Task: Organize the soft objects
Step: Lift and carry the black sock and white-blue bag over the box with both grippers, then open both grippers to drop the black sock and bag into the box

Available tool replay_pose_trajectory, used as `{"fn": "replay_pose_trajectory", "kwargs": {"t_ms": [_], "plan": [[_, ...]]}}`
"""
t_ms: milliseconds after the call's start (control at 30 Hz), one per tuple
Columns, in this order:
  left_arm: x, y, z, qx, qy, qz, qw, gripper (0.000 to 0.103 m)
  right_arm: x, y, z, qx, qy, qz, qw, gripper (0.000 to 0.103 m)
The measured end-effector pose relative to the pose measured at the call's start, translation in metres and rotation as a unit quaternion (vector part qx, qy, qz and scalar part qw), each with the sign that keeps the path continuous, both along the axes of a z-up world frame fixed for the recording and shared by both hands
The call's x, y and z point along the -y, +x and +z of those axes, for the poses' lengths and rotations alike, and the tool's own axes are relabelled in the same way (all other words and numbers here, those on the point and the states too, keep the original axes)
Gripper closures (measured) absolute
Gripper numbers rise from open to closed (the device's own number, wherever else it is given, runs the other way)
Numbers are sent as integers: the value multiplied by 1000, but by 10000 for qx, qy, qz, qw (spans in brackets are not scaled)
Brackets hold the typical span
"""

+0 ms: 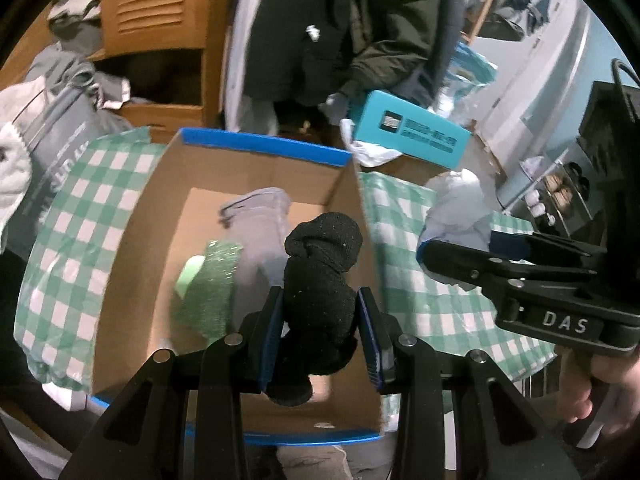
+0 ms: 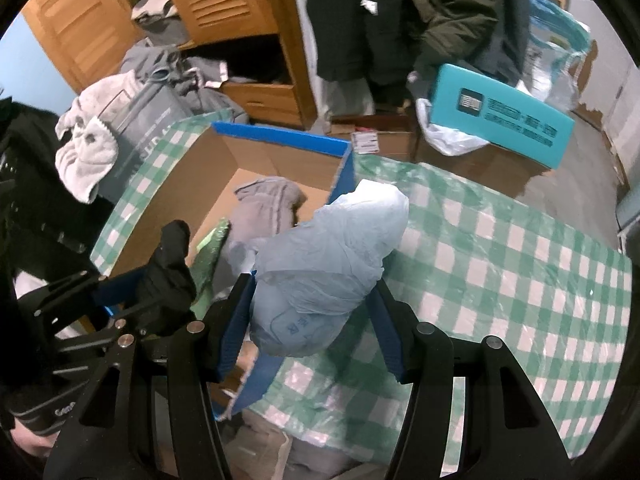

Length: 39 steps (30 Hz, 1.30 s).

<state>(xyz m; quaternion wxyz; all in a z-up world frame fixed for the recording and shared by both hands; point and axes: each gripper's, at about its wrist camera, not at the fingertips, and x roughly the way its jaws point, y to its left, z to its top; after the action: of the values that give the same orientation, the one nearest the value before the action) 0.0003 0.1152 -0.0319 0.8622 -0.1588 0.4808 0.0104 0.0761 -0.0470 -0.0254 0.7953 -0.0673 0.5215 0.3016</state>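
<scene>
A: The left tool [image 1: 320, 320] is clamped on a black sock bundle [image 1: 320, 264] above the cardboard box [image 1: 132, 264]; the right tool [image 2: 312, 316] is gripped on a pale plastic-wrapped bundle [image 2: 332, 248], held over the box's edge.

B: Release is advised only once each bundle is centred over the box. "DAS" is read on the right tool; the teal box [image 1: 412, 136] print is blurred, possibly unreadable.

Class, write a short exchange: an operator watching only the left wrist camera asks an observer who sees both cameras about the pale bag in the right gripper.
Operator: Is the bag clamped from both sides?
Observer: Yes. The right gripper has both blue pads pressing the pale blue plastic bag.
Operator: Any markings on it?
Observer: Faint blue printing on its lower part, between the pads.
</scene>
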Motion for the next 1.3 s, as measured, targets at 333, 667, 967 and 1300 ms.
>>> {"fn": "replay_pose_trajectory", "kwargs": {"t_ms": [333,667,967,1300], "plan": [[-34,-4,-20,-191,-185,405,9988,66,-46,0,-15,-183,-111,372,9991,45],[-45,-4,-36,-431,-351,636,9964,57,-66,6,-26,-304,-123,517,9981,43],[-45,-7,-26,-330,-257,719,9965,46,-62,9,-21,-324,-16,431,9985,38],[-37,-14,-7,-142,-172,645,9977,35,-36,7,-1,-150,23,155,9998,38]]}}
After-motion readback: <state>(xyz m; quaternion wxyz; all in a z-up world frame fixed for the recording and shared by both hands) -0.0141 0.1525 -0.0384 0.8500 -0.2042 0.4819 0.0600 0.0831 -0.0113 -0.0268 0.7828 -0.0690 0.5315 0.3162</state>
